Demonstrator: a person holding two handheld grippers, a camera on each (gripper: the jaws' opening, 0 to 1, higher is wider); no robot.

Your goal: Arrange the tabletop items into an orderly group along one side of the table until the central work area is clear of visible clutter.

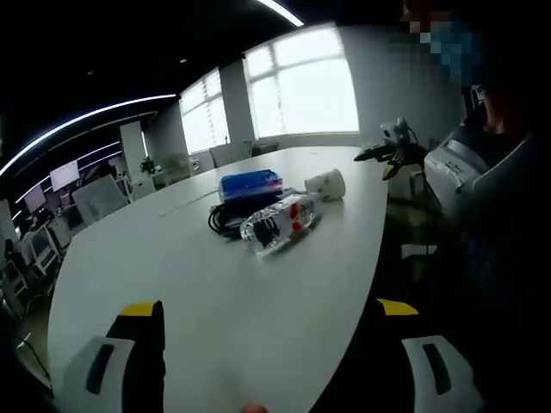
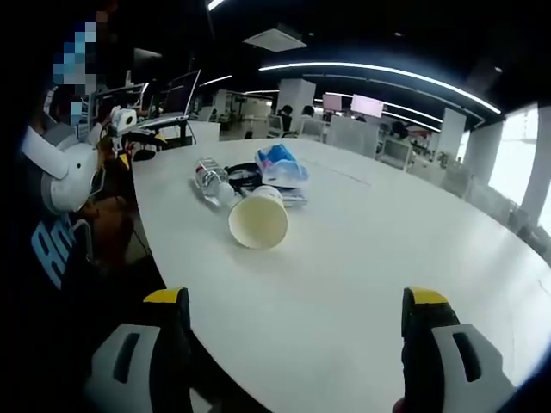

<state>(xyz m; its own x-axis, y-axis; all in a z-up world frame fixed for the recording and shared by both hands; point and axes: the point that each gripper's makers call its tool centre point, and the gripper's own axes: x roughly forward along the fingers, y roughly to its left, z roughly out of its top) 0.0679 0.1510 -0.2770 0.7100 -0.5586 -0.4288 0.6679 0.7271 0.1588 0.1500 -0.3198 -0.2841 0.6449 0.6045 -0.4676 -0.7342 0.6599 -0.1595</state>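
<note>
**Q:** Status of both grippers?

**A:** I read the left gripper (image 1: 269, 318) as spread wide with nothing between its yellow-tipped jaws, hovering above the near part of the large white oval counter (image 1: 172, 258). The right gripper (image 2: 295, 314) is likewise spread and empty, looking at the same counter from the opposite end. In the left gripper view I also see the other gripper (image 1: 389, 153) beyond the counter's far edge.

**Q:** Where are the items?

**A:** Clustered near one curved edge of the counter. From the left gripper view: a clear plastic bottle with a red-and-white label (image 1: 280, 222) lies on its side nearest me; a coil of black cable (image 1: 225, 218) sits just beside it; a blue flat pack (image 1: 250, 184) lies behind, touching or overlapping the cable; a white paper cup (image 1: 326, 184) lies tipped over at the right of the group. In the right gripper view that cup's open mouth faces the camera and is the closest item.

**Q:** Which step is in hand?

**A:** My judgement: approach, before any grasp. Nothing is held yet, and the items are close together but not orderly; the cup and the bottle are toppled.

**Q:** Next move?

**A:** Probably advance the right gripper to the cup, pinch its rim lightly so the paper doesn't crush, and stand it upright by the edge. The bottle may roll if nudged.
</note>
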